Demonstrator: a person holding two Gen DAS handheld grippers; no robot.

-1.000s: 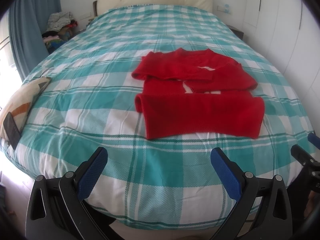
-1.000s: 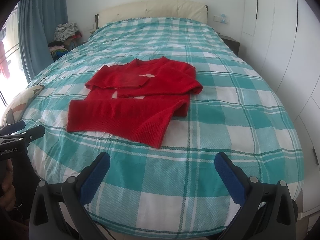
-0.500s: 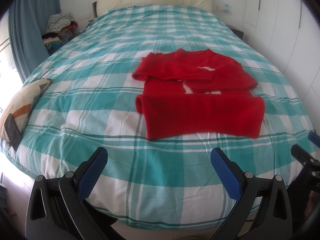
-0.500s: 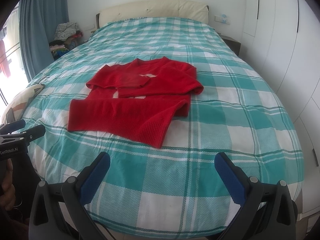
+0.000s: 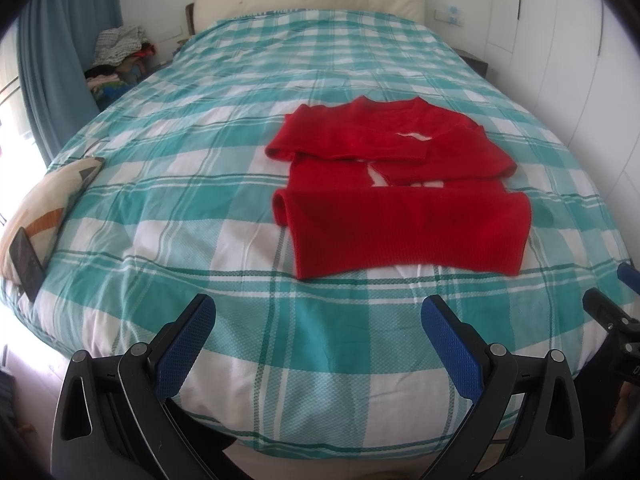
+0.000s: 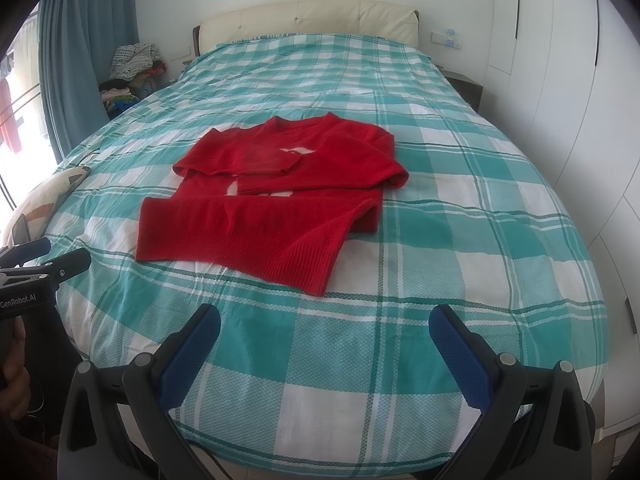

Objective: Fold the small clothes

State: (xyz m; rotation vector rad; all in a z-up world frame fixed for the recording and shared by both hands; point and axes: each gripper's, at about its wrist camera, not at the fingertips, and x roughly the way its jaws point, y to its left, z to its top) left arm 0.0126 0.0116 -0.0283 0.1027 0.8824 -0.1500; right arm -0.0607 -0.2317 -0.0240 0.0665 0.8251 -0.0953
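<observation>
A small red knit sweater (image 5: pixel 400 192) lies flat on the bed (image 5: pixel 200 208), both sleeves folded across the chest; it also shows in the right wrist view (image 6: pixel 272 208). My left gripper (image 5: pixel 316 332) is open and empty, held over the foot of the bed, short of the sweater's hem. My right gripper (image 6: pixel 324 344) is open and empty, also over the foot of the bed, to the right of the sweater. Each gripper shows at the edge of the other's view: the right gripper (image 5: pixel 616 304) and the left gripper (image 6: pixel 44 256).
The bed has a teal and white checked cover. A cushion (image 5: pixel 44 200) with a phone (image 5: pixel 26 264) on it lies at the bed's left edge. A pile of clothes (image 5: pixel 116 56) sits beside the headboard (image 5: pixel 308 0). White wardrobes (image 6: pixel 560 80) stand on the right.
Almost nothing has changed. Both grippers stay open over the foot of the bed, with a very slight drift of the views. The sweater has not moved.
</observation>
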